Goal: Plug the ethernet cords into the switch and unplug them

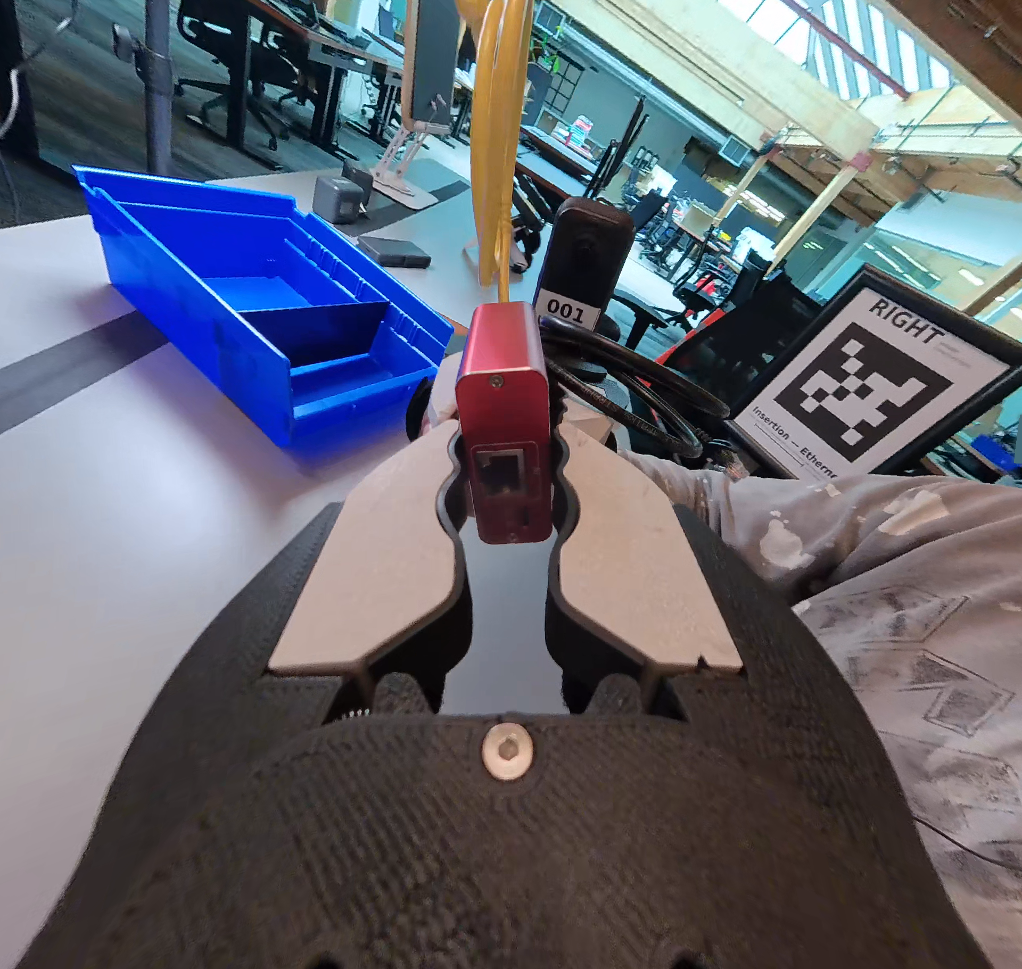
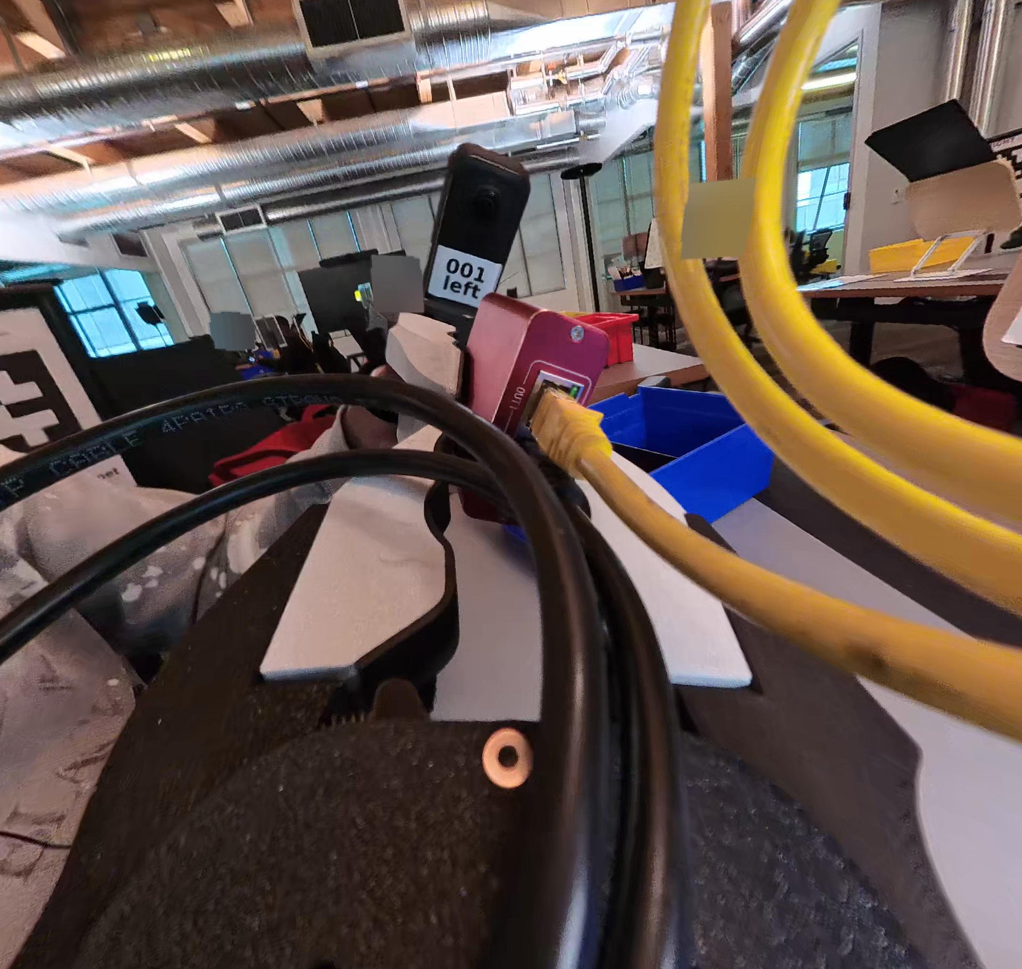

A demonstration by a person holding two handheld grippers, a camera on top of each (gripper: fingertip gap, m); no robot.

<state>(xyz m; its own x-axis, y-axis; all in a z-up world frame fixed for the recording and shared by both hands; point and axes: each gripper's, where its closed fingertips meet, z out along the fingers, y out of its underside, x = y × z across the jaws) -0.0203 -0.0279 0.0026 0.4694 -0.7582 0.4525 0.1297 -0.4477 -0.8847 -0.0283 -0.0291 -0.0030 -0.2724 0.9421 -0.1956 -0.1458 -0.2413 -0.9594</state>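
My left gripper point(image 1: 503, 445) is shut on a small red switch point(image 1: 500, 389) and holds it above the table. An empty port on the switch faces the left wrist camera. A yellow ethernet cord point(image 1: 498, 113) rises from the switch's far end. In the right wrist view its yellow plug point(image 2: 564, 425) sits in the port of the switch point(image 2: 525, 356). My right gripper point(image 2: 514, 478) is just below that plug with its fingers apart. A black ethernet cord point(image 2: 387, 389) loops across the right gripper and runs between its fingers. The right finger's inner edge is hidden by it.
A blue divided bin point(image 1: 249, 301) stands on the white table point(image 1: 110, 528) to the left, beside a dark stripe. A framed black-and-white marker sign point(image 1: 863, 389) stands at the right. A person's patterned grey sleeve point(image 1: 885, 611) fills the lower right. Office desks and chairs lie beyond.
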